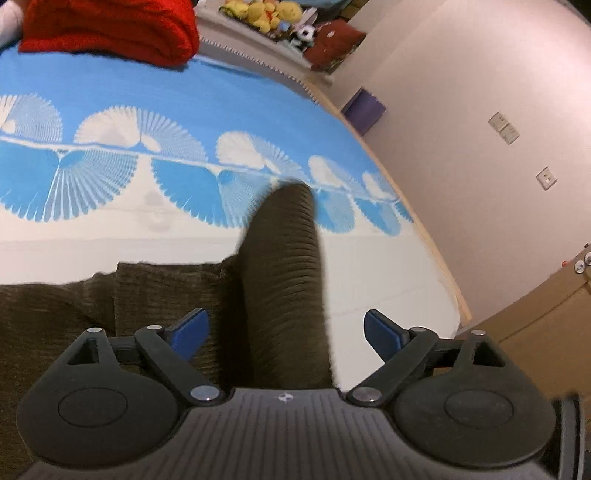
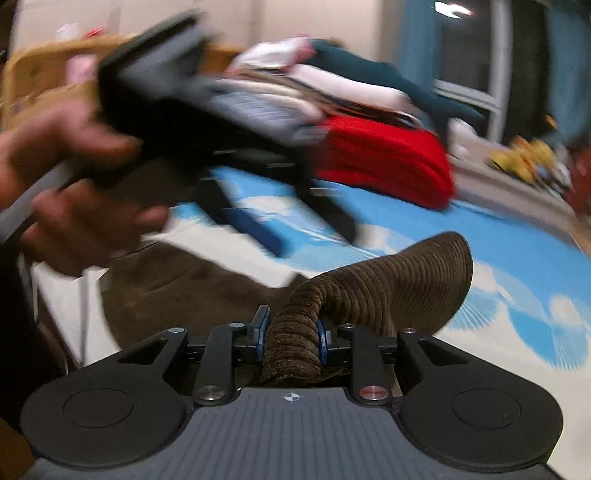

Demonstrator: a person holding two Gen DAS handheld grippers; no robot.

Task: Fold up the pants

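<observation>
Brown corduroy pants lie on the blue and white bed cover. One leg is lifted and runs up between the fingers of my left gripper, which stands wide open; its blue pads do not touch the cloth. In the right wrist view my right gripper is shut on that bunched leg, which arches up and to the right above the bed. The left gripper shows there blurred, held by a hand at the upper left above the pants' body.
A folded red blanket lies at the far side of the bed, with a pile of clothes behind it. Plush toys and a purple box sit by the wall. Wooden furniture stands beside the bed's right edge.
</observation>
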